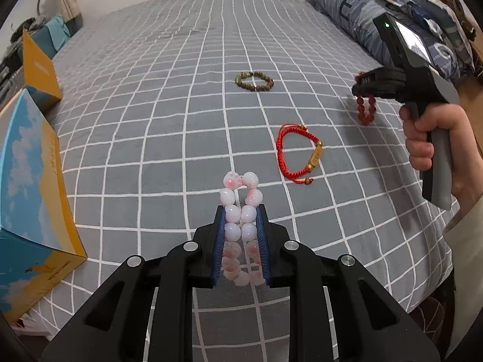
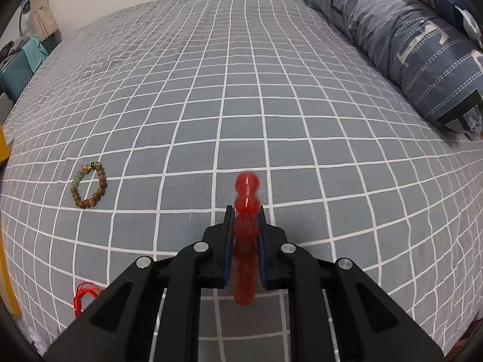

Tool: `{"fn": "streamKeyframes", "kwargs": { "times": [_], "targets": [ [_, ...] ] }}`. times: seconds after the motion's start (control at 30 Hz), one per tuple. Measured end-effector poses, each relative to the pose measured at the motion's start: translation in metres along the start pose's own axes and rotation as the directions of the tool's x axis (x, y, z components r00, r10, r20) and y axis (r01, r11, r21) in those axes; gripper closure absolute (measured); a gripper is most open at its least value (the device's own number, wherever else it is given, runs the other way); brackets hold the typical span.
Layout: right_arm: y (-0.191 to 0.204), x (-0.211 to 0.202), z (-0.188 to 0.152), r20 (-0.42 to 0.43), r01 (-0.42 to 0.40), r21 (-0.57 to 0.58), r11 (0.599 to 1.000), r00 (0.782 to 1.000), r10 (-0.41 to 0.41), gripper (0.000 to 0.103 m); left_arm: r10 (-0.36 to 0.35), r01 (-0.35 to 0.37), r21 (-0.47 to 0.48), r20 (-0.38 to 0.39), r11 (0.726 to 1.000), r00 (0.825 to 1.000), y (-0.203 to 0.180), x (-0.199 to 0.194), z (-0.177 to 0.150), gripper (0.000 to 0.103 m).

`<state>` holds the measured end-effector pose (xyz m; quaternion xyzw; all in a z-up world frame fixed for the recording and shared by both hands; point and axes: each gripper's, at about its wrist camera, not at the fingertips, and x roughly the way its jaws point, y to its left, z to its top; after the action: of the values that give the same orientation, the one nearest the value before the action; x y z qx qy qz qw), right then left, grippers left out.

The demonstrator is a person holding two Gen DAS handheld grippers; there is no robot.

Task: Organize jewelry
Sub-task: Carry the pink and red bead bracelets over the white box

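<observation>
My left gripper (image 1: 240, 211) is shut on a pink-and-white bead bracelet (image 1: 240, 199), squeezed into a long loop that sticks out past the fingertips above the bed. My right gripper (image 2: 245, 211) is shut on a red bead bracelet (image 2: 247, 193), blurred and seen edge-on; in the left wrist view that red bead bracelet (image 1: 366, 110) dangles under the right gripper (image 1: 360, 90), held by a hand (image 1: 428, 138). A red cord bracelet (image 1: 297, 154) with a gold bar and a brown wooden bead bracelet (image 1: 255, 80) lie flat on the grey checked bedsheet (image 1: 151, 138).
A blue-and-yellow box (image 1: 33, 199) stands at the left bed edge, with a second yellow box (image 1: 39, 69) behind it. A blue patterned pillow (image 2: 401, 39) runs along the right side. The brown bead bracelet (image 2: 89, 185) and red cord bracelet (image 2: 86, 297) lie left of my right gripper.
</observation>
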<state>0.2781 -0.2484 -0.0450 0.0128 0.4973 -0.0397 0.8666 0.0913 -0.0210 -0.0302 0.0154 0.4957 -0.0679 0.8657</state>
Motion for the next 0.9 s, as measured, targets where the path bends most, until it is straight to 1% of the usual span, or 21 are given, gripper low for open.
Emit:
{"fn": "streamKeyframes", "kwargs": {
  "times": [0.33, 0.4, 0.7, 0.77, 0.9],
  "targets": [
    [-0.003, -0.034, -0.004, 0.059, 0.001, -0.007, 1.000, 0.998, 0.000, 0.090, 0.020, -0.019, -0.024, 0.048, 1.000, 0.999, 0.011, -0.013, 0.010, 0.083],
    [-0.003, -0.041, -0.006, 0.070, 0.000, -0.008, 1.000, 0.998, 0.001, 0.090, 0.033, -0.031, -0.030, 0.065, 0.999, 0.997, 0.013, -0.018, 0.012, 0.083],
    [-0.009, -0.069, -0.011, 0.109, -0.005, -0.004, 1.000, 0.994, 0.005, 0.090, 0.051, -0.046, -0.046, 0.106, 0.998, 0.993, 0.019, -0.034, 0.021, 0.083],
    [-0.010, -0.074, -0.012, 0.116, -0.008, -0.003, 1.000, 0.993, 0.009, 0.090, 0.073, -0.068, -0.043, 0.121, 0.997, 0.990, 0.019, -0.038, 0.023, 0.083],
    [-0.011, -0.086, -0.015, 0.130, -0.013, -0.006, 1.000, 0.991, 0.013, 0.090, 0.084, -0.078, -0.053, 0.132, 0.996, 0.988, 0.023, -0.045, 0.031, 0.083]
  ]
}}
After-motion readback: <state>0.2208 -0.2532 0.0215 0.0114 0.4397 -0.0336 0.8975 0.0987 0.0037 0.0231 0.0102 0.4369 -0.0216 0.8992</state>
